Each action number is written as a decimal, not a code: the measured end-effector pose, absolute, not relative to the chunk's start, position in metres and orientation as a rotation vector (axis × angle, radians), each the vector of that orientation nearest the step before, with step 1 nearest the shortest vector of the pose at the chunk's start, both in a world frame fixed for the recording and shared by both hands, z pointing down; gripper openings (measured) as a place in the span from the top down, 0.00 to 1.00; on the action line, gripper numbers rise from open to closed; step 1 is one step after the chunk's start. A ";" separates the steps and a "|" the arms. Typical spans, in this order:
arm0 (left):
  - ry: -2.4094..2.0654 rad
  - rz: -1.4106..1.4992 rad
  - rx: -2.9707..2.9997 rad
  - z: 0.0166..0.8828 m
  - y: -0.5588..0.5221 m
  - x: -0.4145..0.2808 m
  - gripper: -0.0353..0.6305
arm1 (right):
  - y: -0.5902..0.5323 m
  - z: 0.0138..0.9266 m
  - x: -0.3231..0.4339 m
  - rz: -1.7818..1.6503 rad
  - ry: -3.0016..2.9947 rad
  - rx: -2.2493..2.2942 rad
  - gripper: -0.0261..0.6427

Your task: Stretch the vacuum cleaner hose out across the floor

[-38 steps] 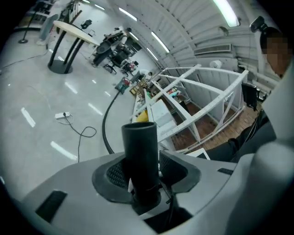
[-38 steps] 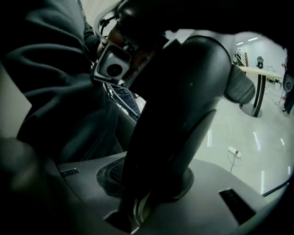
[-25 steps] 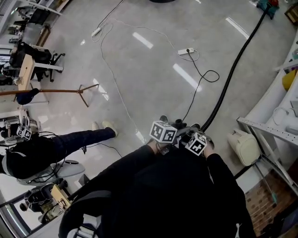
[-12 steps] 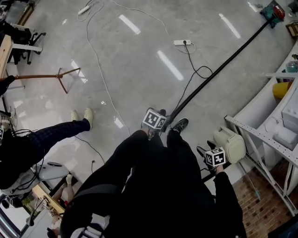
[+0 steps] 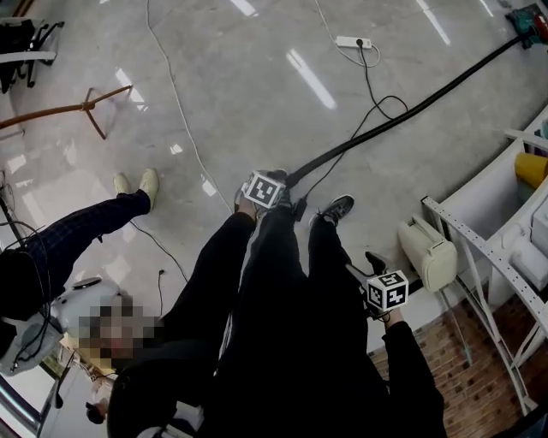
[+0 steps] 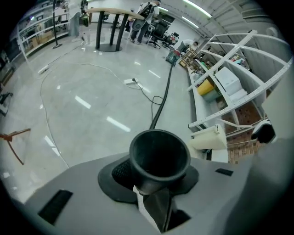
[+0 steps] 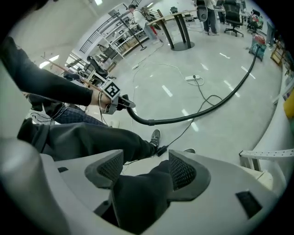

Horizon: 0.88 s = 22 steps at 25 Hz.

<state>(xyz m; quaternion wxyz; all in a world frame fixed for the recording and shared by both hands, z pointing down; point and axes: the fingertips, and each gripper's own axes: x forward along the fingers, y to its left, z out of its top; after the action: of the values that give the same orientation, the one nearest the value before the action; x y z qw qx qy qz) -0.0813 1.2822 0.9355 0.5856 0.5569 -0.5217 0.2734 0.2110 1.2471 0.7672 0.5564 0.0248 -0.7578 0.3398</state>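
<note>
Clamping the black hose cuff (image 6: 161, 155), the left gripper (image 6: 158, 178) sits low in front of the person's legs. From it the vacuum cleaner hose (image 5: 411, 107) runs across the glossy floor (image 5: 257, 103) toward the teal vacuum cleaner (image 5: 529, 19). The right gripper (image 7: 147, 169) holds nothing; its 2 jaws have just been opening wide, with only a dark trouser leg (image 7: 138, 202) showing between them.

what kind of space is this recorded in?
Likely a workshop or lab: wide polished concrete floor, an open metal shelving rack along one side, and a power strip lying out on the floor.
</note>
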 end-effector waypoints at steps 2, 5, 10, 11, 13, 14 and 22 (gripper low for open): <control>-1.217 0.631 1.266 0.960 1.292 -0.096 0.74 | 1.248 0.788 0.191 0.807 -1.802 0.078 0.49; -1.257 0.649 1.252 0.996 1.293 -0.126 0.74 | 1.237 0.818 0.163 0.830 -1.843 0.131 0.49; -1.269 0.572 1.125 1.044 1.303 -0.150 0.74 | 1.223 0.862 0.132 0.889 -1.859 0.133 0.49; -1.276 0.571 1.116 1.052 1.304 -0.153 0.74 | 1.222 0.870 0.129 0.900 -1.857 0.129 0.49; -1.278 0.588 1.113 1.067 1.309 -0.158 0.74 | 1.220 0.884 0.124 0.921 -1.861 0.123 0.50; -1.277 0.606 1.114 1.076 1.311 -0.161 0.74 | 1.218 0.891 0.121 0.929 -1.869 0.122 0.50; -1.355 0.756 1.026 1.162 1.321 -0.213 0.74 | 1.174 0.961 0.099 1.007 -1.979 0.237 0.50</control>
<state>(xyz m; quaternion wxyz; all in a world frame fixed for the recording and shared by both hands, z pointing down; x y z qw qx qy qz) -0.2131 1.3212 1.1625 0.5979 0.4420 -0.5840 0.3257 0.0987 1.1740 0.9613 0.4389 0.0955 -0.7963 0.4053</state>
